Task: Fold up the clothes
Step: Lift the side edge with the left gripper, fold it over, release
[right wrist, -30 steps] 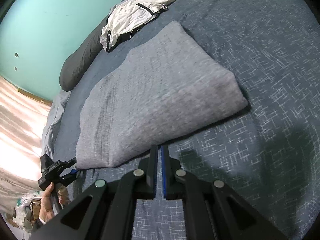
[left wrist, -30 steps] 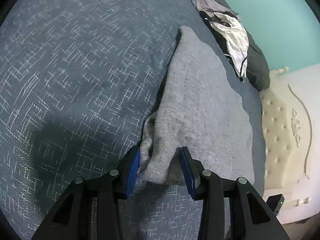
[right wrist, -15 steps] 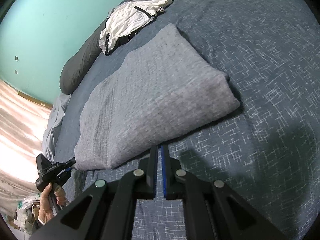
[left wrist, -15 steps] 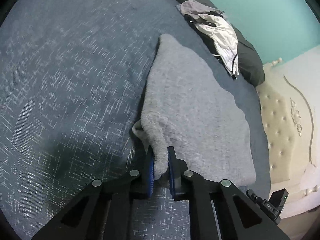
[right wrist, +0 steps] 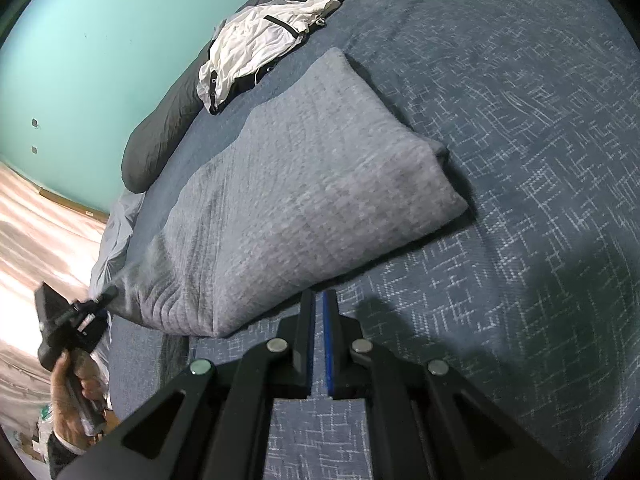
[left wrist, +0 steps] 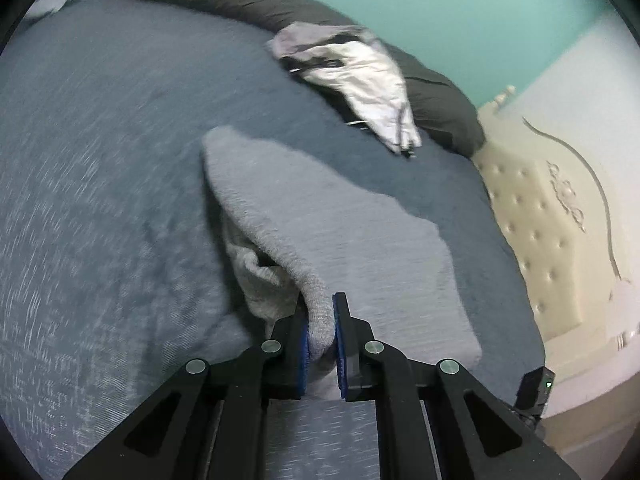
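Sweater (left wrist: 328, 240) corner newly lifted in left gripper (left wrist: 320, 330) jaws; right gripper (right wrist: 316, 320) closed, empty.

A home bedroom: blue-covered bed (right wrist: 520, 160), tufted cream headboard (left wrist: 552, 240), dark bolster pillow (right wrist: 160, 144).

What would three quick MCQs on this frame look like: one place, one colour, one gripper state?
1. Where does the white garment lie?
A. on the floor
B. at the far side of the bed, partly on the dark pillow
C. on top of the grey sweater

2. What colour is the wall?
A. turquoise
B. yellow
C. red

3. What is the left gripper doing?
A. open above the bedspread
B. shut on nothing
C. shut on a corner of the grey sweater

Answers: 1 B, it drapes over the pillow's edge; 2 A, turquoise shows behind the bed in both views; 3 C, grey knit is pinched between the jaws.
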`<state>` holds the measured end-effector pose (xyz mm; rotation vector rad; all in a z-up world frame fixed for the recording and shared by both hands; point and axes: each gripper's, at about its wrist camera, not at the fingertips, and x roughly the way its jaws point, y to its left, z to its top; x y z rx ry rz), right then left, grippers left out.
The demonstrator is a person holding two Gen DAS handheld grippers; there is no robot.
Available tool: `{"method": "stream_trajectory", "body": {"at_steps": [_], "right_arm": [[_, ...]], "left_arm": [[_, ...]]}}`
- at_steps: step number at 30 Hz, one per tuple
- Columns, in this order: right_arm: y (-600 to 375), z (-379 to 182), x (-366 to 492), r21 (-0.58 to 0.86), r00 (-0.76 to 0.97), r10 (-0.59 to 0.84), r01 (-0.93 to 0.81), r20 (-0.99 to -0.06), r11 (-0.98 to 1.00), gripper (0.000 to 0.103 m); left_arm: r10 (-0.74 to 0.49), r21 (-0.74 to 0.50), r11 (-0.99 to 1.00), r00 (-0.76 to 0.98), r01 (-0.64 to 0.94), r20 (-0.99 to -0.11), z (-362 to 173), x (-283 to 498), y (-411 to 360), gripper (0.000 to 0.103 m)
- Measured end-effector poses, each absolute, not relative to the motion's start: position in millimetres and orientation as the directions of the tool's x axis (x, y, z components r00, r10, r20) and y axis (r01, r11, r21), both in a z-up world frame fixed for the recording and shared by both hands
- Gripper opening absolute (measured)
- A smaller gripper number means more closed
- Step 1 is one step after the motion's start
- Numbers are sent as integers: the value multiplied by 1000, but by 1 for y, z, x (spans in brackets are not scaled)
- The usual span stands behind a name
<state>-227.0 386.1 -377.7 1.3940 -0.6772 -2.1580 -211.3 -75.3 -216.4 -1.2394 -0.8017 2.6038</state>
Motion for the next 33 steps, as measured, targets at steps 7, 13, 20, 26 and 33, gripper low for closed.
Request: {"method": "stream_trajectory", "body": {"at_steps": [7, 13, 20, 26, 33], "right_arm": [[395, -379, -226, 652, -374, -643, 120, -669, -748, 3], [408, -378, -226, 675, -385, -659, 115, -646, -729, 3], [431, -380, -225, 697, -401, -669, 96, -626, -710, 3], [448, -380, -223, 711, -414, -670, 76, -616, -700, 4], [448, -376, -222, 728, -416, -692, 98, -590, -679, 4]], "left_arm": [[389, -466, -884, -631, -49, -672, -182, -240, -1, 9], [430, -423, -892, -595, -162, -679, -172, -249, 68, 9], [489, -407, -872, -481, -271, -728, -203, -271, 163, 9], [489, -399, -865, -339, -304, -803, -256, -291, 228, 10], [530, -457, -846, -341, -276, -776, -252, -290, 221, 23]]}}
